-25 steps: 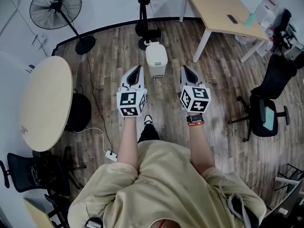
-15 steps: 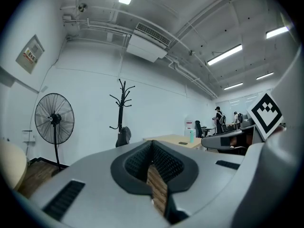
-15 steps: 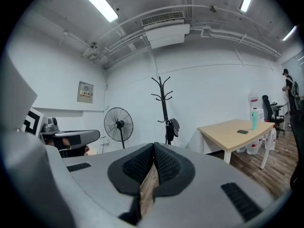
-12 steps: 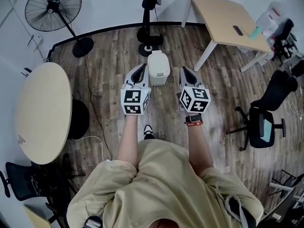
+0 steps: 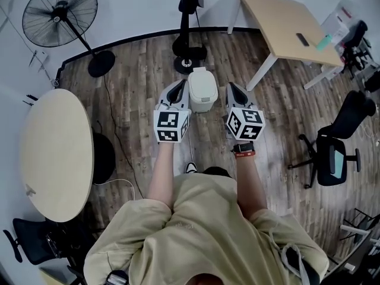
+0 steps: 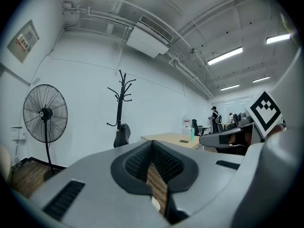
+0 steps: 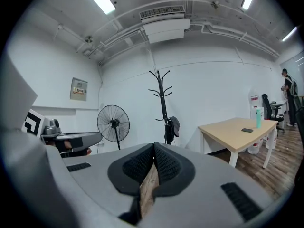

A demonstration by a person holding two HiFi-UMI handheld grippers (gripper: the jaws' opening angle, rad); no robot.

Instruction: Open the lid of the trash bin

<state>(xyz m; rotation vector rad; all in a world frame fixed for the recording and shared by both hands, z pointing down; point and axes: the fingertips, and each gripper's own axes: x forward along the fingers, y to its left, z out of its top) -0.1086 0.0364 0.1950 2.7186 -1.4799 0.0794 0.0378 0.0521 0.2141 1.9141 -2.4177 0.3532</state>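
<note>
On the left gripper point(image 5: 176, 90) the fingers point(image 6: 135, 163) are pressed together with nothing between them; the right gripper point(image 5: 233, 89) has its fingers point(image 7: 167, 164) closed and empty too. Between the two, just beside each, the white trash bin point(image 5: 200, 105) stands on the wooden floor point(image 5: 142, 70), its lid point(image 5: 202, 85) down.

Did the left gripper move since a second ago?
Yes. The left gripper went forward: its tip was short of the trash bin a second ago, and now it sits right beside the bin's left side.
</note>
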